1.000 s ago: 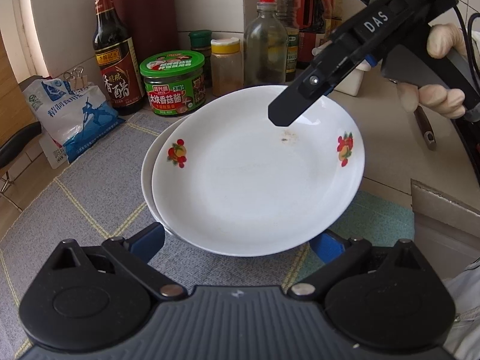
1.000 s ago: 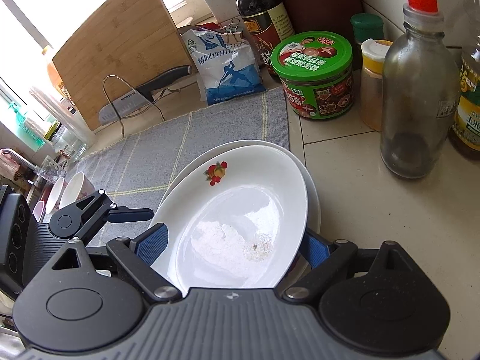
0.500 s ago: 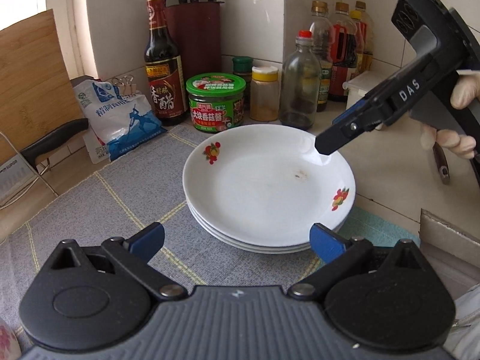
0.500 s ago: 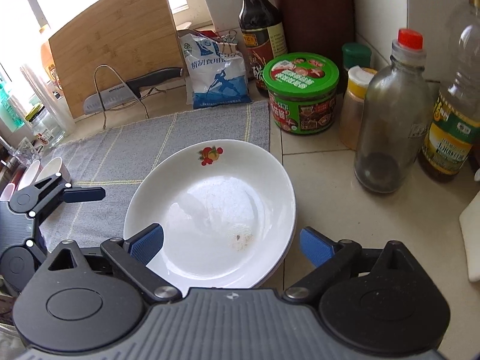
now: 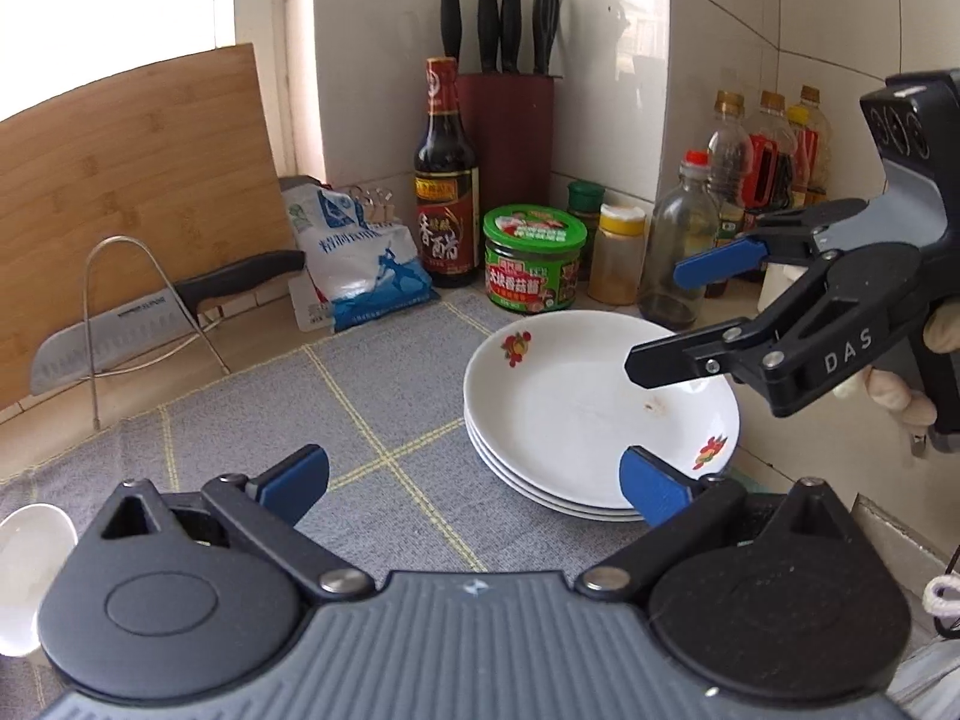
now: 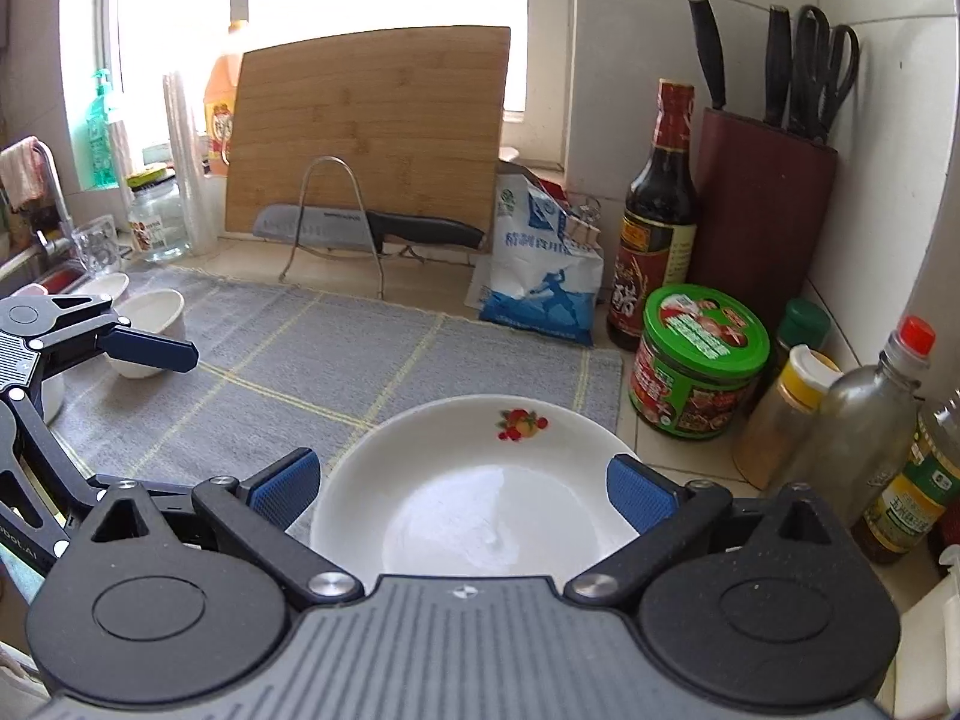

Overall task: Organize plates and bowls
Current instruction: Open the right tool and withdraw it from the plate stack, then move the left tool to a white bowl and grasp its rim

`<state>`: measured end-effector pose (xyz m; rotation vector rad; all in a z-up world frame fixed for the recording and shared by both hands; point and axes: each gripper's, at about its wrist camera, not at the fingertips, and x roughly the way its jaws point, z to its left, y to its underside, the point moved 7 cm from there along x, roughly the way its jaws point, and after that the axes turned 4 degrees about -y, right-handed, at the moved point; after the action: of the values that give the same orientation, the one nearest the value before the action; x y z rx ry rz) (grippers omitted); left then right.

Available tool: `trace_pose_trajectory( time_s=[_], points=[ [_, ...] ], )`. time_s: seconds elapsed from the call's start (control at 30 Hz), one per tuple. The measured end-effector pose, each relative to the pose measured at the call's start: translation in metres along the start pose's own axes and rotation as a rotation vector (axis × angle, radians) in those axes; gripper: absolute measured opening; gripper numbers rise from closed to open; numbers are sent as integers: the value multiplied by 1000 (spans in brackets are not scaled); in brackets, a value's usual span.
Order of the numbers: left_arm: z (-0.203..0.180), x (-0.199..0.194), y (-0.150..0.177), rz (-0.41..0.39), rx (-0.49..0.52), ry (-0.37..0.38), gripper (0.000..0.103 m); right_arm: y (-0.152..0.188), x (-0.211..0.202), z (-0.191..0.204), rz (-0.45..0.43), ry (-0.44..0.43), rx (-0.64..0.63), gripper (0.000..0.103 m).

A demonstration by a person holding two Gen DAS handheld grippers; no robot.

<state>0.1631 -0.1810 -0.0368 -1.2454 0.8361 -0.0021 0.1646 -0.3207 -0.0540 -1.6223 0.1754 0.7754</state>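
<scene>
Once the top plate (image 5: 594,408) had gone from tilted in both grippers a sec earlier to lying flat, the plate stack (image 5: 558,495) sat three high on the grey mat (image 5: 240,420), its right edge over the tiled counter (image 6: 678,462), beside the green-lidded jar (image 5: 533,258). R gripper (image 6: 462,492) was opening to its widest w/ nothing gripped; L gripper (image 5: 474,477) gaped too, off the rim. Plates look done; small white bowls (image 6: 150,324) at the mat's far left likely next.
</scene>
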Motion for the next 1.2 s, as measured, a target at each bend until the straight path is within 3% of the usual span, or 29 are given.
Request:
trace_pose_trajectory(
  time_s=[0.1,0.4,0.63,0.8,0.97,1.2],
  points=[
    [15,-8,12,28,-51,-8,102,-7,0,19,-33,-44,4,103],
    [78,-52,47,43,-43,-56,102,-1,31,106,42,-58,-31,103],
    [144,-95,73,62,-87,-188,102,3,58,190,59,-80,-84,103],
    [199,-118,92,93,-129,-318,102,5,80,251,65,-139,-172,103],
    [242,-129,111,124,-171,-382,102,2,103,304,73,-216,-254,103],
    [271,-134,137,187,-195,-365,102,10,123,351,123,-312,-319,103]
  ],
)
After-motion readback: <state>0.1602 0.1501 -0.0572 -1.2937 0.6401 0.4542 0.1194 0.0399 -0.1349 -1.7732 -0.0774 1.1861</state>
